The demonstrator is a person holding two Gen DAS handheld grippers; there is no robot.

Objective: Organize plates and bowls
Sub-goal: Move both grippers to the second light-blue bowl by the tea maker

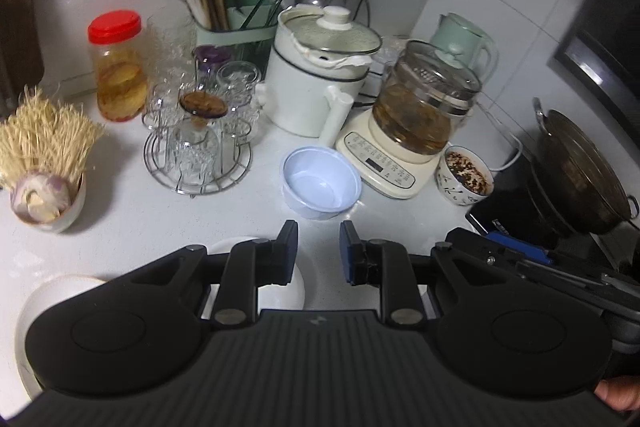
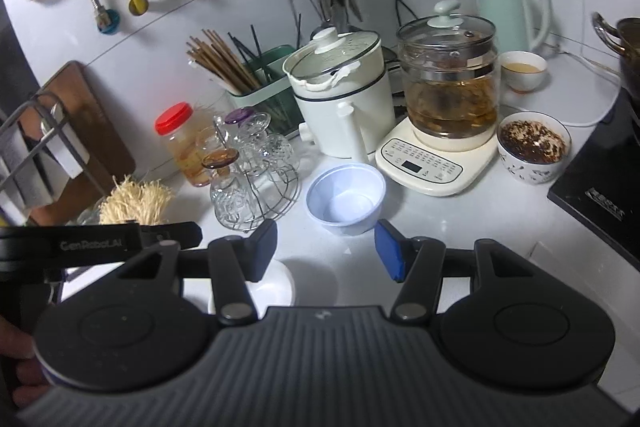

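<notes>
A pale blue plastic bowl (image 1: 320, 182) stands upright on the white worktop (image 1: 128, 219), in front of the white pot (image 1: 316, 75) and just beside the base of the glass kettle (image 1: 424, 107). It holds nothing and nothing grips it. Nearer the front edge, a white bowl (image 1: 280, 291) sits partly hidden under the left gripper (image 1: 319, 253), and a white plate (image 1: 48, 303) lies at the near left, largely covered by the gripper's body.

The left gripper hovers level above the worktop, pointing toward the blue bowl, its jaws apart with bare worktop between them. The right gripper (image 2: 326, 249) hangs alongside it on the same heading, also aimed at the blue bowl, jaws set wider apart and clamped on nothing. In the right wrist view the white bowl (image 2: 272, 287) shows below its left finger, and the left gripper's arm (image 2: 100, 243) crosses the left edge. A bit of the person's hand (image 1: 618, 393) shows at the lower right corner of the left wrist view.

Further out, a patterned bowl (image 2: 534, 151) of dark contents stands right of the kettle base, touching the edge of the black hob (image 2: 600, 199). A wire rack of glasses (image 1: 200, 143) stands left of the blue bowl, with a red-lidded jar (image 1: 118, 67) behind it and a chopstick holder (image 1: 232, 35) near the wall.
</notes>
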